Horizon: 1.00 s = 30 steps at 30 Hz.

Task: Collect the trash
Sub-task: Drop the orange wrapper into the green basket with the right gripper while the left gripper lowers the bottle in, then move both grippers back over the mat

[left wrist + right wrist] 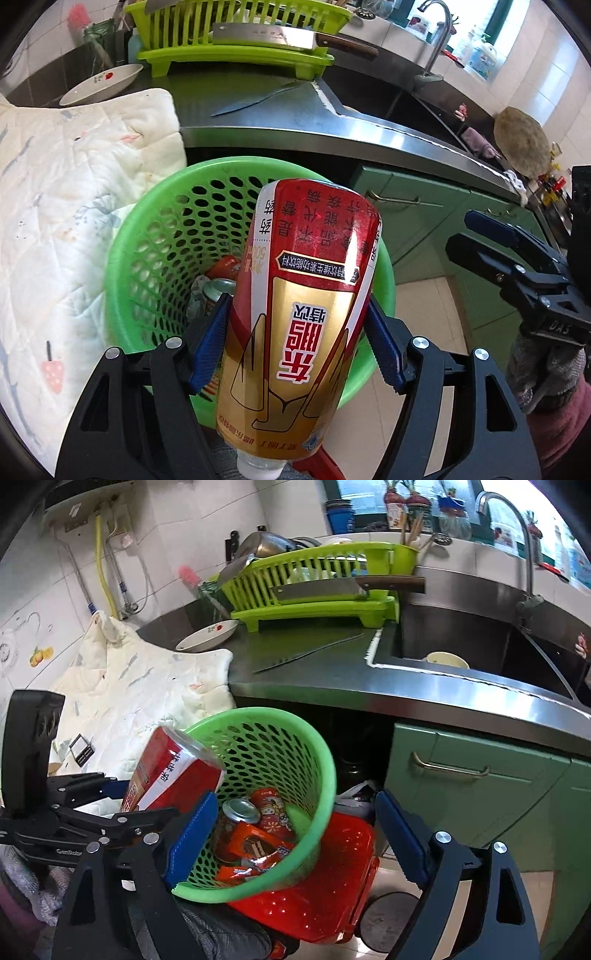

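Above green basket [147, 236], "500ml" bottle [295, 314]

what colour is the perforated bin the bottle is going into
Green bin, clearest in the right wrist view.

Green perforated basket [280, 738] tilted before a steel counter [332, 675].
A can [240, 810] and red wrappers [255, 845] are seen inside; a red-labelled bottle [166, 775] is held at its rim by the left gripper [110, 790]; the right gripper [291, 834] is spread, empty.
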Tool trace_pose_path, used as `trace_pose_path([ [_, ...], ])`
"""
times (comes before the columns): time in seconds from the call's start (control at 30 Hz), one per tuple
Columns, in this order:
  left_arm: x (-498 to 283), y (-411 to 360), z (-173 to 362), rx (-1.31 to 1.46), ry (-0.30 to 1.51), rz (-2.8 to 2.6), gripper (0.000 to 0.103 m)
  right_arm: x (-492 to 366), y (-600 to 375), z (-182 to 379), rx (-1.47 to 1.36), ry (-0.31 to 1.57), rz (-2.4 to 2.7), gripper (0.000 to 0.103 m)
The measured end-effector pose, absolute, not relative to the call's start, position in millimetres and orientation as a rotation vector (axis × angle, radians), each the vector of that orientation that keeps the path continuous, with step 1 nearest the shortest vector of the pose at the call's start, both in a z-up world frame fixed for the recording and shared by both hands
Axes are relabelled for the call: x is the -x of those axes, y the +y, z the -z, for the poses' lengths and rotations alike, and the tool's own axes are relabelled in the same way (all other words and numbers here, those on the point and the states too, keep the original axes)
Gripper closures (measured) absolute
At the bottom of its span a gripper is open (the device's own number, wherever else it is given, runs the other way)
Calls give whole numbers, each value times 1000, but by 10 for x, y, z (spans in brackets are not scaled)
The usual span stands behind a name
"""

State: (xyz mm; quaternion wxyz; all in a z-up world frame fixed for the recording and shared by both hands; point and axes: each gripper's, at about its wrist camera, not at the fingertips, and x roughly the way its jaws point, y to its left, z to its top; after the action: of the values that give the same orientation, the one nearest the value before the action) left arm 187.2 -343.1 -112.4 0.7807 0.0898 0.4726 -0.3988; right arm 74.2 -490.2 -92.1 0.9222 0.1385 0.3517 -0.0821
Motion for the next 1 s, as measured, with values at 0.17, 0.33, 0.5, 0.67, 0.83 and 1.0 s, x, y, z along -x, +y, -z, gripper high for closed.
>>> trace_pose_path([
  [0.17,-1848,-3491,1155,-194,1027,872,33,-669,-4971,937,-304,718,187,19],
  [0.33,-1849,-3420,1124,-166,1005,890,22,-642,-4947,911,-304,710,182,19],
  [0.5,-1832,-3321,1026,-153,982,895,22,-658,-4866,852,-291,704,169,19],
  [0.67,-1816,-3094,888,-126,950,870,22,-690,-4759,791,-275,700,152,19],
  [0.83,-1821,-2723,766,-102,923,808,22,-770,-4589,719,-256,695,120,19],
  [1.0,-1833,-2285,670,-78,897,722,22,-927,-4321,662,-226,698,65,19],
])
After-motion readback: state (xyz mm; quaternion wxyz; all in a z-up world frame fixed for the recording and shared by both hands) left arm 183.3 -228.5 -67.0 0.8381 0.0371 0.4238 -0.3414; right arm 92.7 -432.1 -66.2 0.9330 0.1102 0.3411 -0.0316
